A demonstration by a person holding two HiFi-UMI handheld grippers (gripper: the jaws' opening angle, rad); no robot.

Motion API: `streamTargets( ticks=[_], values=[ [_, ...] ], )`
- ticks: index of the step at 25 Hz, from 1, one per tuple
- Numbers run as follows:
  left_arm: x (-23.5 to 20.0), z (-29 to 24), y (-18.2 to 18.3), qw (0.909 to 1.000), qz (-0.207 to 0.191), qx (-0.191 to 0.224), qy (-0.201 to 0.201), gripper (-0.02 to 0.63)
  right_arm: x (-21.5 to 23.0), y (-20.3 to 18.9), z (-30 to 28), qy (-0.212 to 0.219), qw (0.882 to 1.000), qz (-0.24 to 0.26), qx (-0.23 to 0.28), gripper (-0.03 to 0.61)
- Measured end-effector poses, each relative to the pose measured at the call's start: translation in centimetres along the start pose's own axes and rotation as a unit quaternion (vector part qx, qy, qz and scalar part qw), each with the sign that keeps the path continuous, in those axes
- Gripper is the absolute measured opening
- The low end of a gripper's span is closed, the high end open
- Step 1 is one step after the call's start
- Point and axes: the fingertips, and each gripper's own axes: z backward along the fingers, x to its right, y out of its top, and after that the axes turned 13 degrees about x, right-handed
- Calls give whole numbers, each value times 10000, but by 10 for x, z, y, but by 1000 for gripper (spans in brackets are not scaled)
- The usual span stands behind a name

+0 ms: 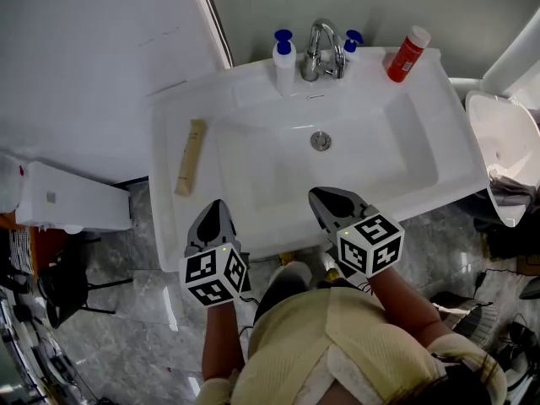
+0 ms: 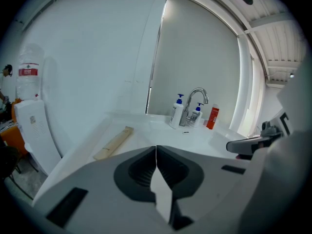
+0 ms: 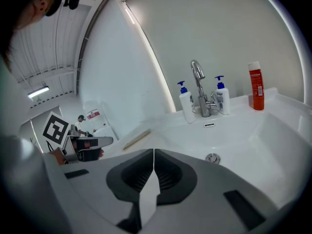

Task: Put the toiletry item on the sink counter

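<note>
A long tan box lies flat on the left ledge of the white sink counter; it also shows as the tan box in the left gripper view and the tan box in the right one. My left gripper hovers at the counter's front edge, shut and empty, just right of and nearer than the box. My right gripper hangs over the basin's front rim, jaws closed on nothing.
A chrome tap stands at the back between two white pump bottles, with a red bottle at the back right. A drain sits mid-basin. A white unit stands left, a white fixture right.
</note>
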Motion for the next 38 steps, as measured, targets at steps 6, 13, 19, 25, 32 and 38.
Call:
streamTargets(
  ticks=[6,13,19,25,32,38],
  values=[
    [14,11,-3,9999,6,-35,-96,37,0,-1,13,-20,10000,-26,61,28],
    [27,22,-4,9998,-12,11,-217,37,-1,-1,26,-59,9999,4,139,28],
    [41,31,-4,9993,36,16,-377,37,-3,2,35,-87,9997,36,204,28],
    [55,38,-8,9984,58,-37,-557,37,-4,2,43,-91,9997,93,210,28],
    [68,42,-13,9976,31,-117,-687,38,-2,-1,51,-115,9997,119,153,28],
    [78,41,-16,9968,3,-176,-783,37,5,-1,56,-241,9995,162,141,28]
  ],
)
